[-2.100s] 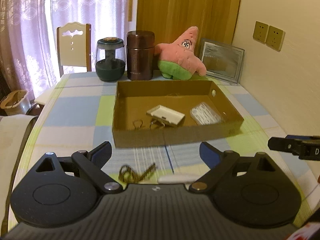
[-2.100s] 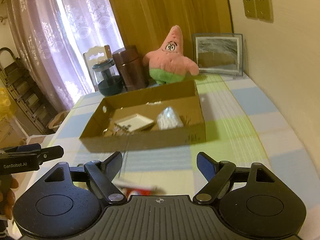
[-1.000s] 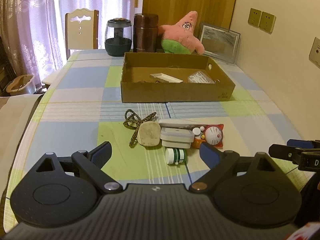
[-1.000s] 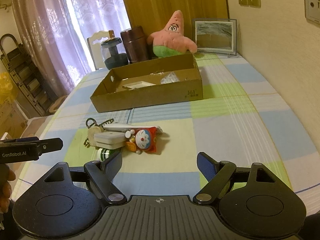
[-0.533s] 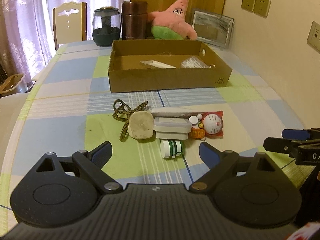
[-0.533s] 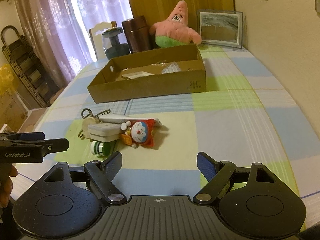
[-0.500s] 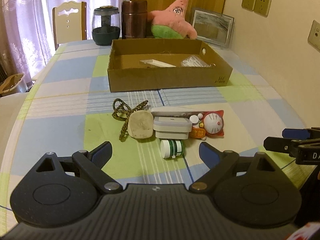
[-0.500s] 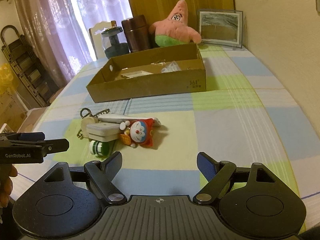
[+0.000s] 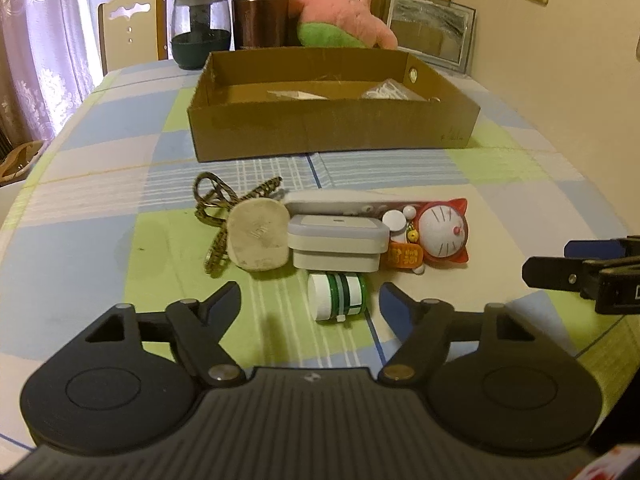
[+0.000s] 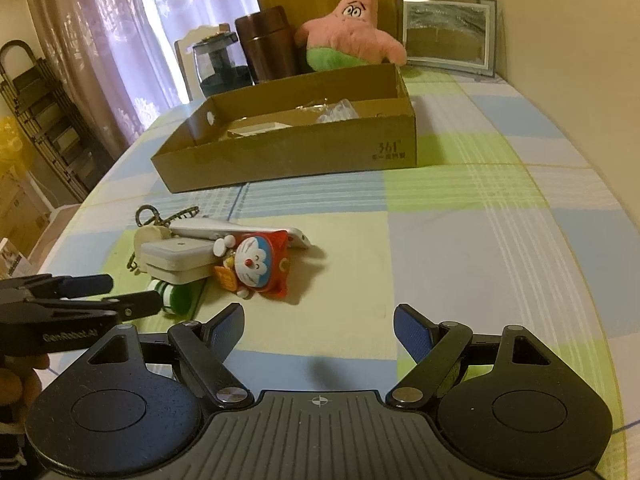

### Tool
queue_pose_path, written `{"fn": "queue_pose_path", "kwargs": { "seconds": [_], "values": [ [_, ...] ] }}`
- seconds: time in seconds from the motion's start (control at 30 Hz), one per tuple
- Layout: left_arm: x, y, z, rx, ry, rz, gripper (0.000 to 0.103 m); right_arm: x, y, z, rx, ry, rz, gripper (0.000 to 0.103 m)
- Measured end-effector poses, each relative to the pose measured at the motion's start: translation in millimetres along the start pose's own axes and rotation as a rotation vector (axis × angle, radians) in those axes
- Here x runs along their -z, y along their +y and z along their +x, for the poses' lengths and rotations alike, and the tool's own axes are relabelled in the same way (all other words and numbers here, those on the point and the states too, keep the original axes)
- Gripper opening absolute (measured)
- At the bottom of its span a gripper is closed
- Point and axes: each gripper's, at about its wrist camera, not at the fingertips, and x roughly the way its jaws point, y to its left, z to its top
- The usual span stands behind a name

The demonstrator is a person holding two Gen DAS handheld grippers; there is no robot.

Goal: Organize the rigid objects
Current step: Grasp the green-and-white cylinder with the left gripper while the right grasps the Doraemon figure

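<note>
Low in frame, the left tool (image 9: 310,300) is closing around nothing, just short of a ribbed green-white round jar (image 9: 338,297); the right tool (image 10: 319,325) stands spread over checked cloth on the table (image 10: 460,240).

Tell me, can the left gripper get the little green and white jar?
Probably yes: the left gripper faces the jar, its jaws closing but not yet touching it, with bare tablecloth between.

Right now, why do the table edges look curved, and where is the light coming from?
Left wrist view: the fisheye lens bows the table; daylight glows through the curtains. Right wrist view: same bowing, bright curtains, soft shadow beside the cat toy.
</note>
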Motion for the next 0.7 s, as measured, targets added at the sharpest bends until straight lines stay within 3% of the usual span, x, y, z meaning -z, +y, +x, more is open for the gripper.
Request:
{"fn": "queue_pose_path", "kwargs": {
  "seconds": [0.23, 0.37, 0.7],
  "values": [
    [0, -9, 19, 0.010, 0.014, 0.006, 0.046, -4, -6, 14, 0.000, 0.014, 0.009, 0.079],
    [1, -10, 27, 0.014, 0.034, 0.013, 0.028, -8, -6, 21, -0.007, 0.017, -0.008, 0.079],
    [5, 10, 19, 0.009, 0.062, 0.026, 0.027, -23, 12, 50, -0.136, 0.027, -0.123, 0.079]
  ]
}}
